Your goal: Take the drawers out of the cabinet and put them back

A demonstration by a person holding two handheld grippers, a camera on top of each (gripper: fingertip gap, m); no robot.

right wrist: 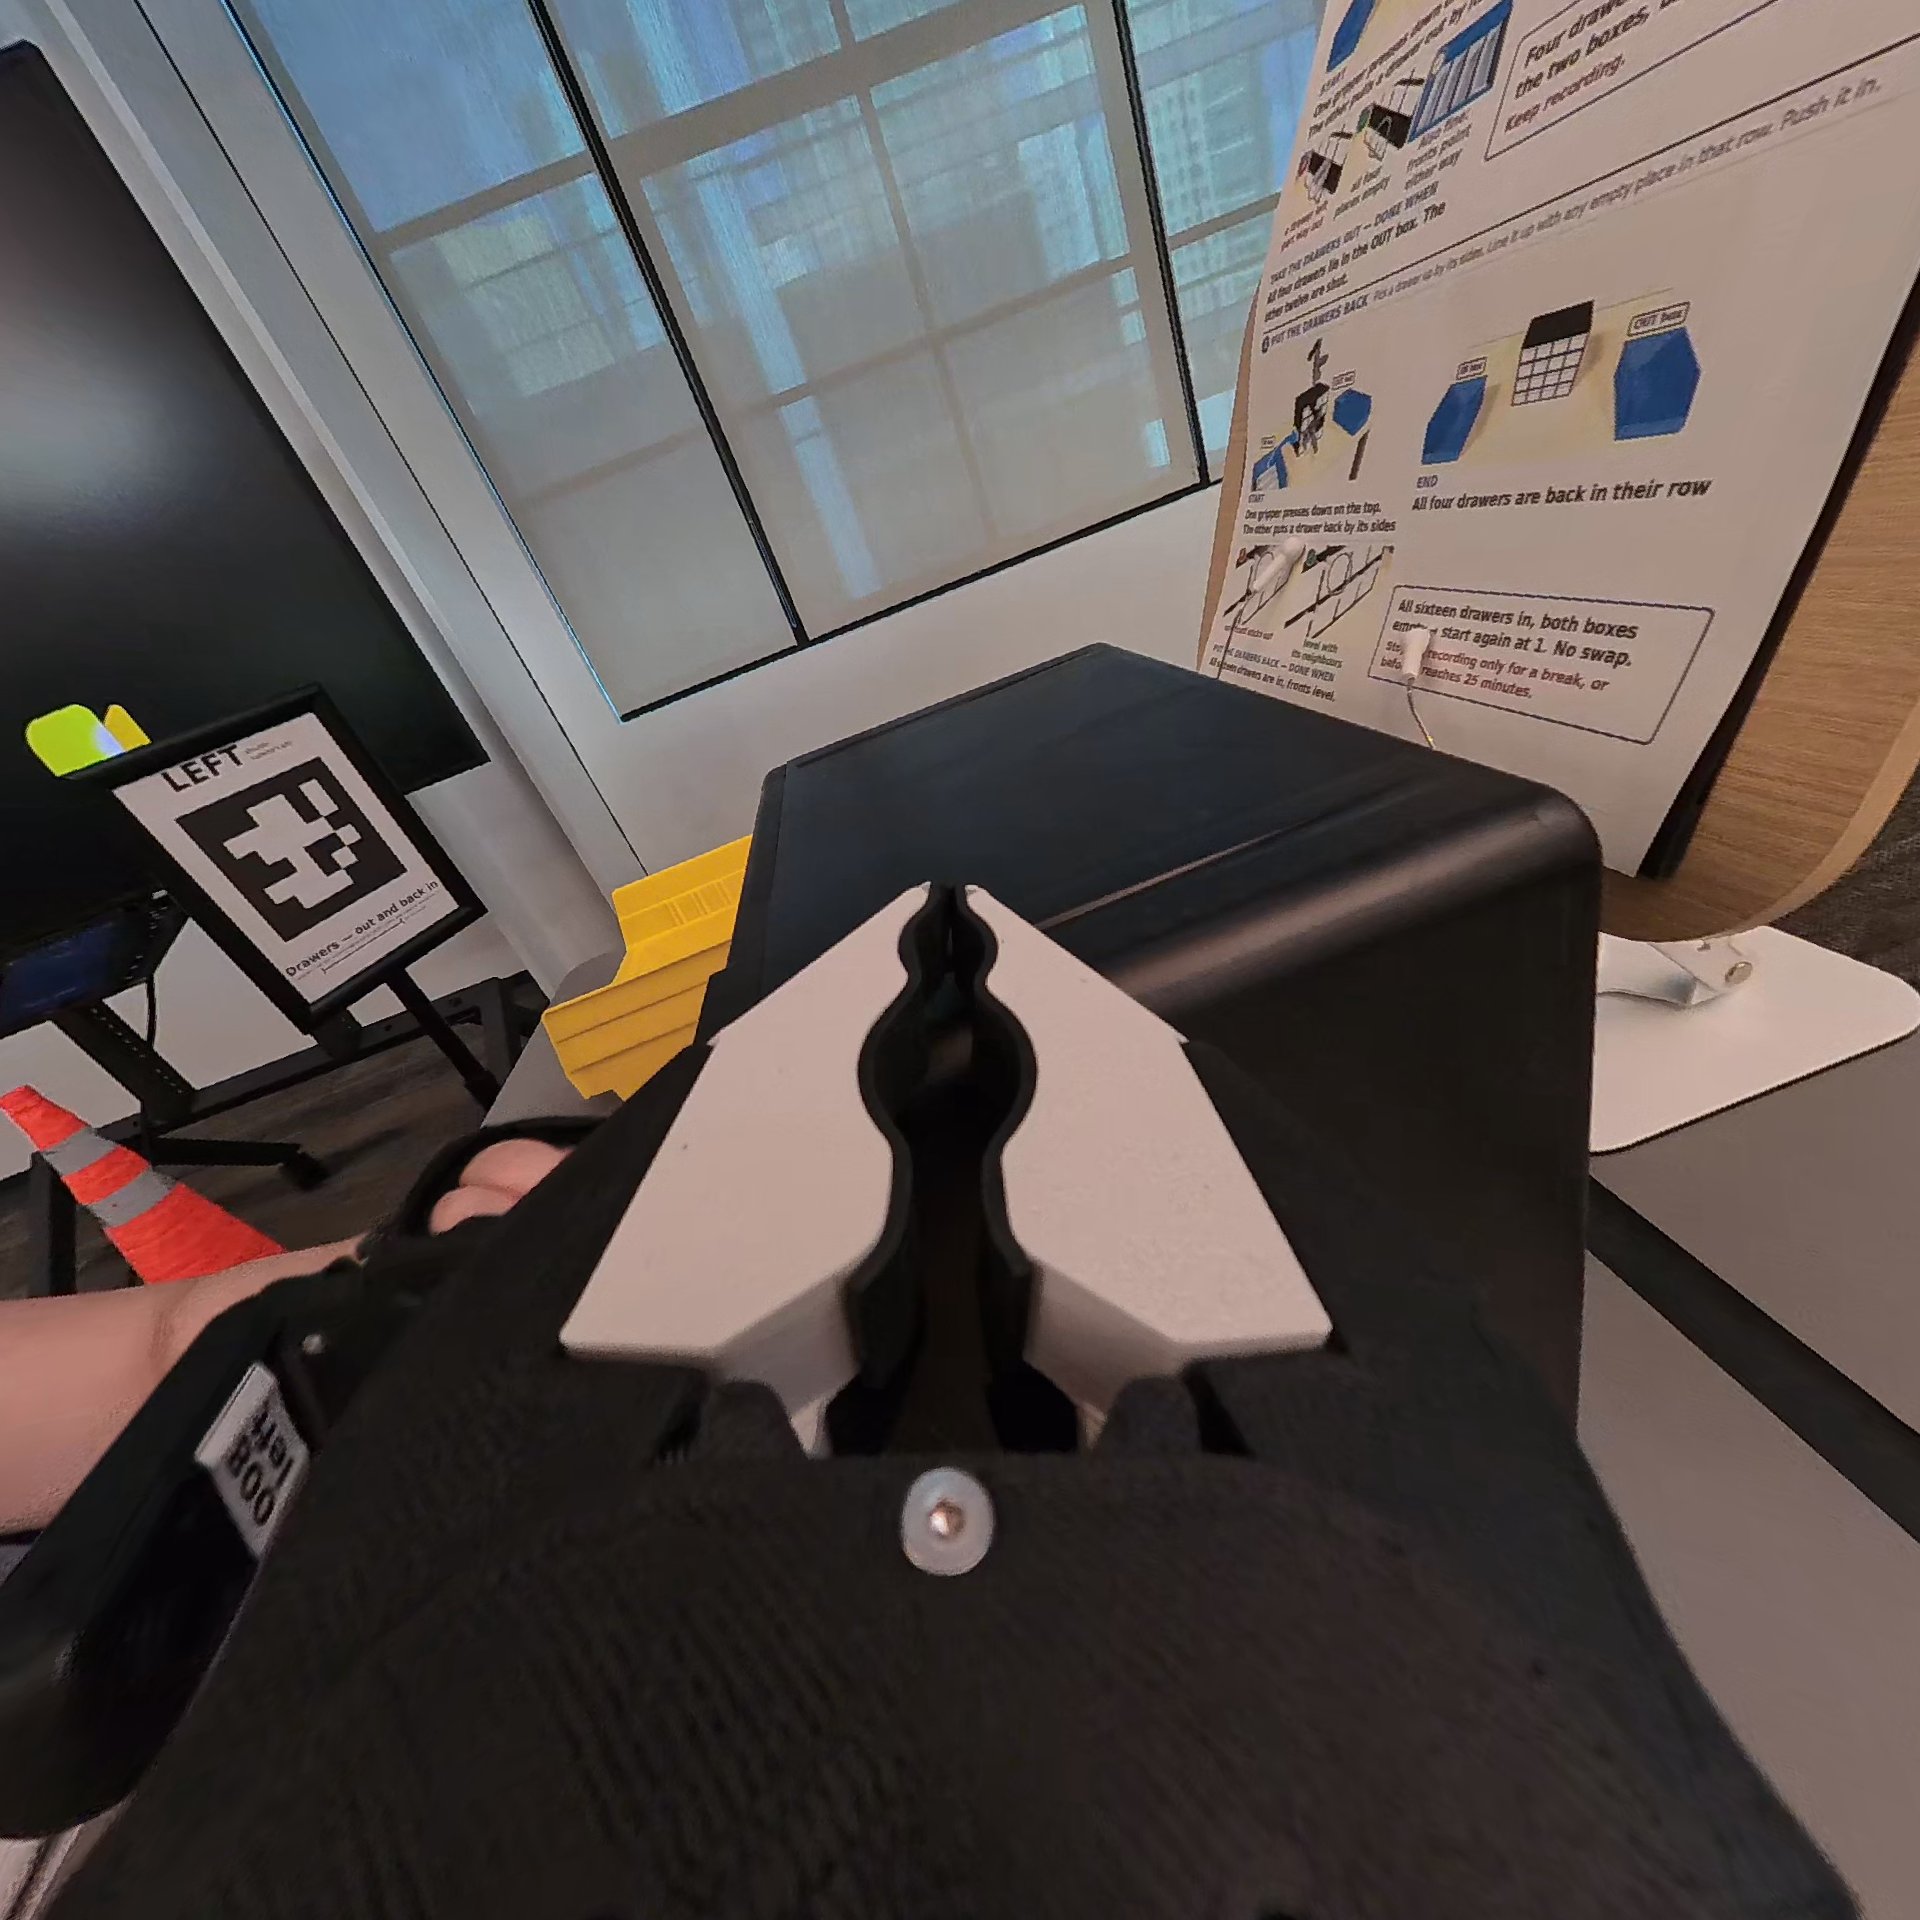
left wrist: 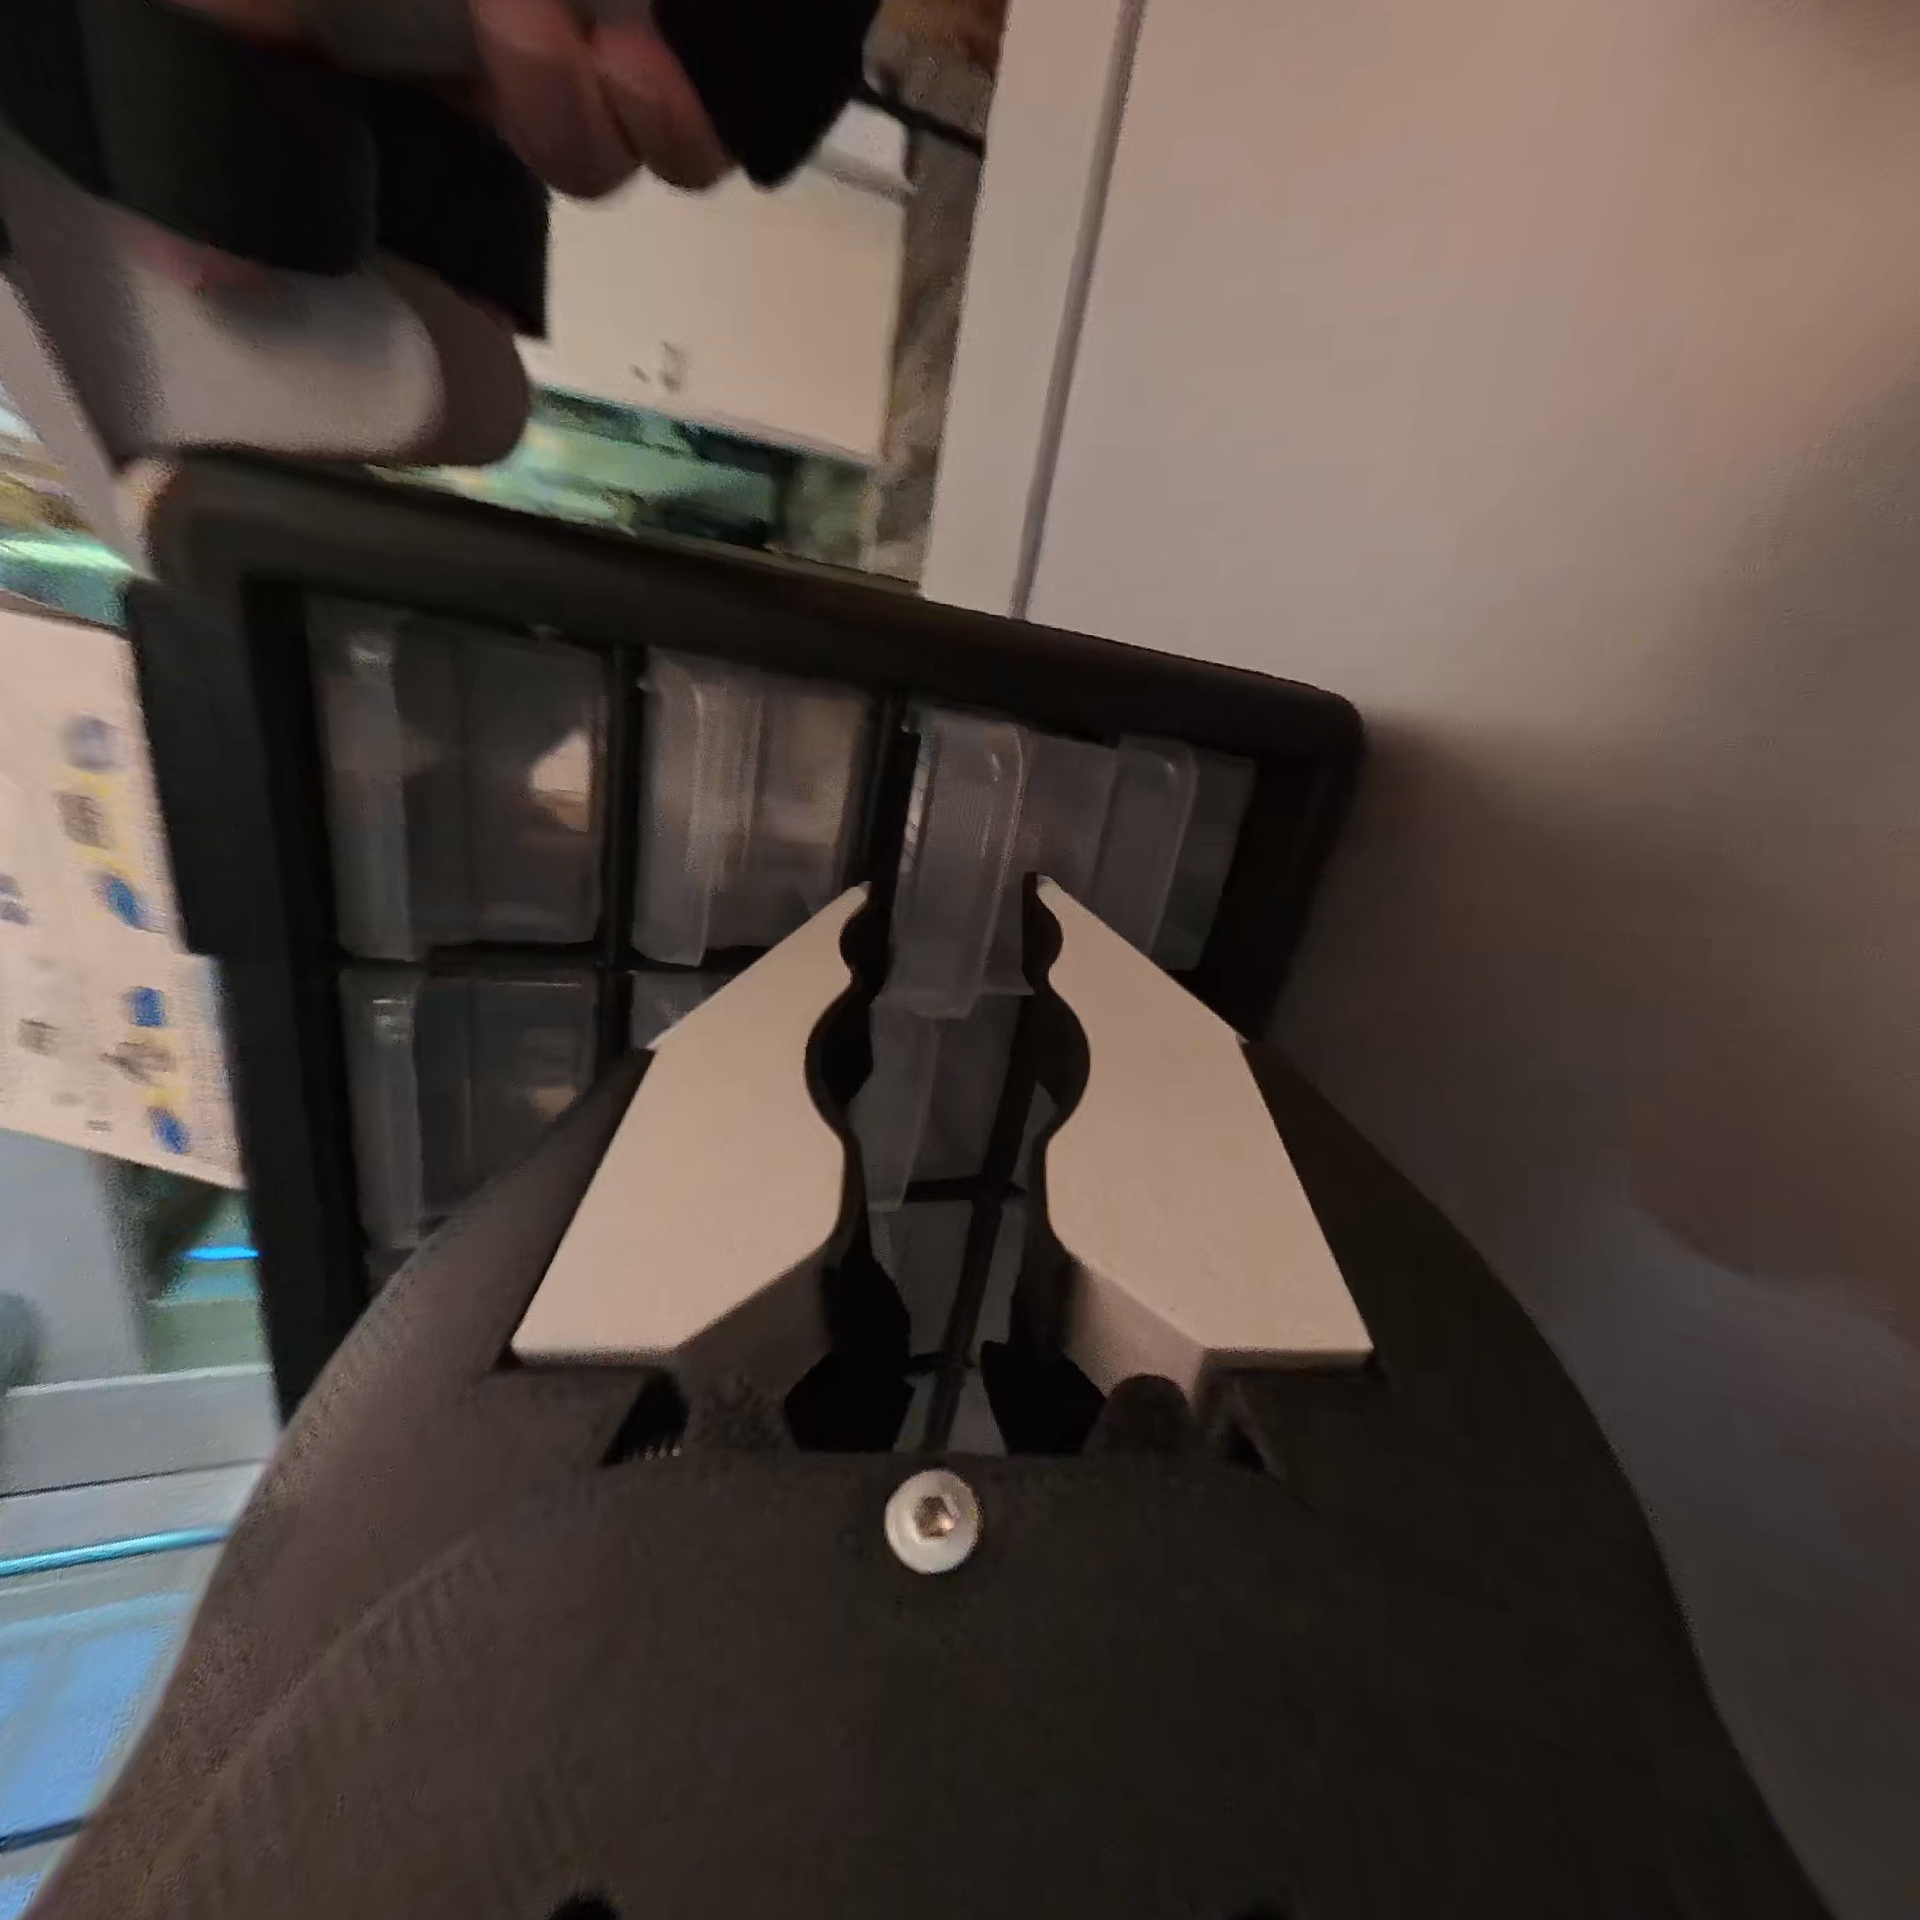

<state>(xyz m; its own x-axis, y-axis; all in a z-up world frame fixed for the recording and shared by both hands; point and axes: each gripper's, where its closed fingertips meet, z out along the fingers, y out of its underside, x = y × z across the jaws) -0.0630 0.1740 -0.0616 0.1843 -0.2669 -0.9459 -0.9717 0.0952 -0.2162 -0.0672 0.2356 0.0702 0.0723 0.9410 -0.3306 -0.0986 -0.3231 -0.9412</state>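
On top of the cabinet [right wrist: 1195, 790] I press my closed, empty right hand-held gripper [right wrist: 948, 902], while my left hand-held gripper [left wrist: 951, 883], part-open around a drawer [left wrist: 1070, 831] handle [left wrist: 956, 862], could slip off if misaligned.

A large grid-paned window [right wrist: 831, 343] fills the view from eleven to one o'clock. At two o'clock leans an illustrated instruction board [right wrist: 1538, 416] on a white foot [right wrist: 1745, 1029]. At nine o'clock a framed marker sign [right wrist: 291, 852] stands on a black easel before a dark screen [right wrist: 156, 499]. Stacked yellow bins [right wrist: 655, 966] sit near centre-left, an orange traffic cone [right wrist: 135, 1205] at eight o'clock, and a grey tabletop [right wrist: 1766, 1455] at four o'clock.
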